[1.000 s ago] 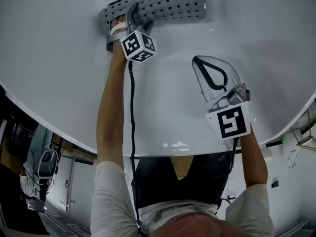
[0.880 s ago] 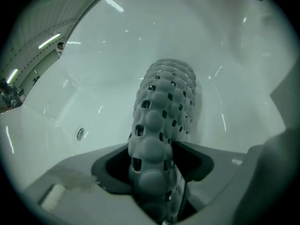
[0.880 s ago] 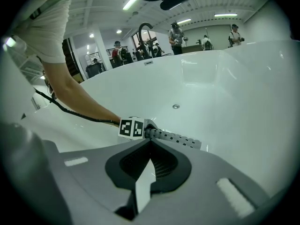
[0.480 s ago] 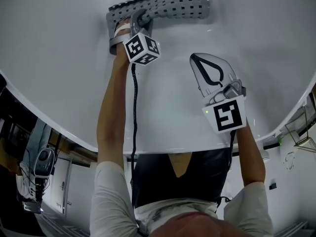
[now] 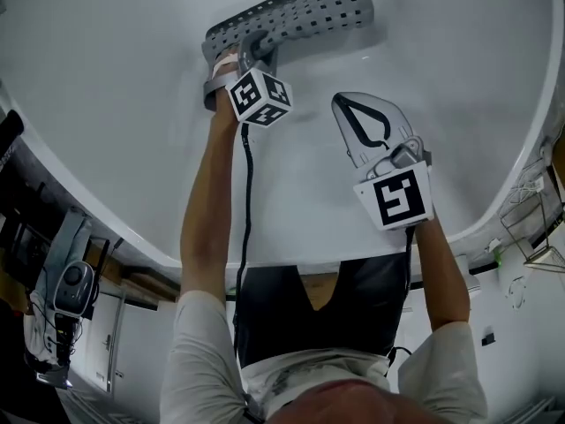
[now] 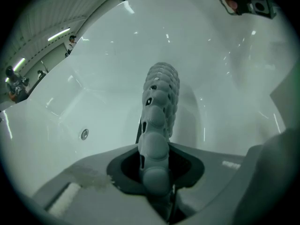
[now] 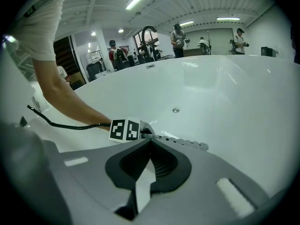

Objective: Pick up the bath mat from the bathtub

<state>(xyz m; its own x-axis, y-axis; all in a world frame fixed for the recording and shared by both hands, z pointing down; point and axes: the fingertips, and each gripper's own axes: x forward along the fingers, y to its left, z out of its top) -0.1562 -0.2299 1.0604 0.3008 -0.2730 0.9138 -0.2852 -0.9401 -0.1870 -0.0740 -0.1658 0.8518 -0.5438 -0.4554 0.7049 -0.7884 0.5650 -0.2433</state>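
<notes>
My left gripper [image 5: 251,53] reaches into the upper middle of the head view. Its jaws are closing on the near left end of the bath mat [image 5: 305,11]. In the left gripper view the mat's edge sits right between the jaws at the bottom centre, and both pads bear on it. From there the mat runs up the frame as a narrow knobbly grey strip seen edge-on.

In the head view the mat is grey with rows of square holes. It lies inside the white bathtub [image 5: 106,87] along the top of the frame. Its left end is bent up at the gripper, and its right end reaches toward the upper right. A black cable [image 5: 245,201] trails from the left gripper down along my forearm.

My right gripper [image 5: 341,102] hangs to the right of centre, lower in the frame than the left one and apart from the mat. The right gripper view shows its jaw tips pressed together with nothing between them.

That view also looks across the tub to the left gripper's marker cube and the mat's edge, just above the jaw tips. A small round fitting [image 7: 175,110] sits on the tub wall beyond. Along the top of that frame, a dark curved tap [image 7: 149,34] and several people [image 7: 178,34] stand behind the rim.
</notes>
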